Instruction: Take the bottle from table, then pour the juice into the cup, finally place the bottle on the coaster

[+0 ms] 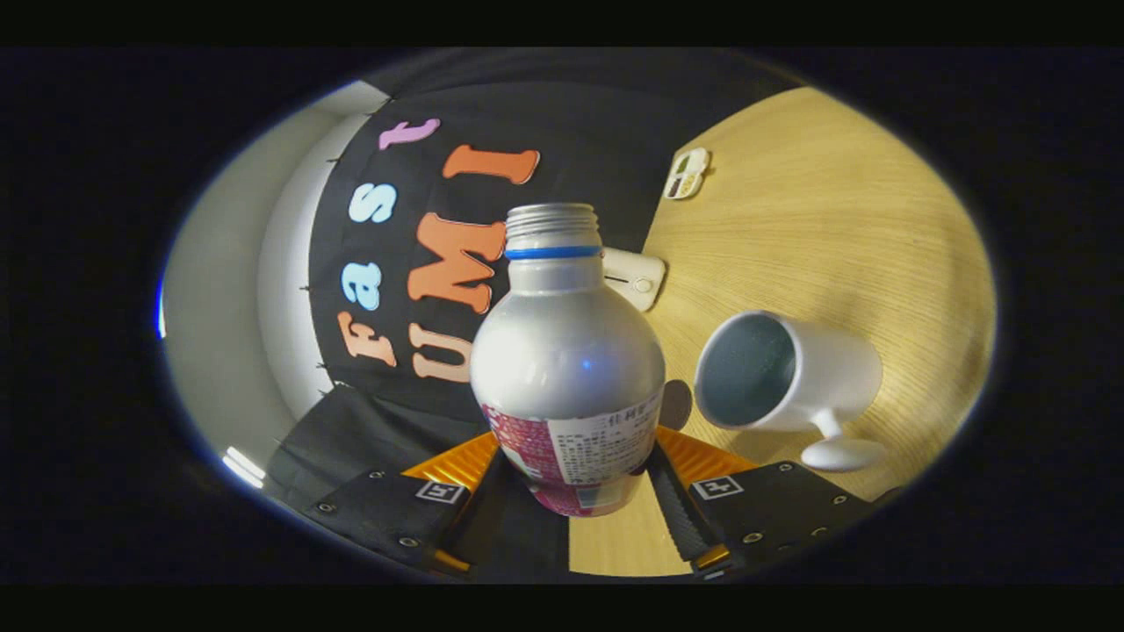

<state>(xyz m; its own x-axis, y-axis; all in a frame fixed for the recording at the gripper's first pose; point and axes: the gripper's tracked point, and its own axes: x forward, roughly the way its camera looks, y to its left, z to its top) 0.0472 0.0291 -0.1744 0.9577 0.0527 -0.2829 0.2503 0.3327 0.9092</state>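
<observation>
Gripper view: jaws clamp the open bottle, tilted left of the white cup; juice may spill onto the table.

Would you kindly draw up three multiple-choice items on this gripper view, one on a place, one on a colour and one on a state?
1. Where is the white cup relative to the silver bottle?
A. Behind the bottle, against the booth wall
B. Beside the bottle, on the wooden table
C. Between the fingers

2. What colour is the ring below the bottle's threaded neck?
A. Red
B. Green
C. Blue

3. What state is the bottle in?
A. Uncapped, held between the fingers of the hand-held gripper
B. Capped, lying on the table
C. Capped, standing inside the cup

Answers:
1 B, the cup sits apart from the bottle on the wood.
2 C, a blue band circles the neck.
3 A, the threads are bare and both fingers press the bottle's lower body.
</observation>
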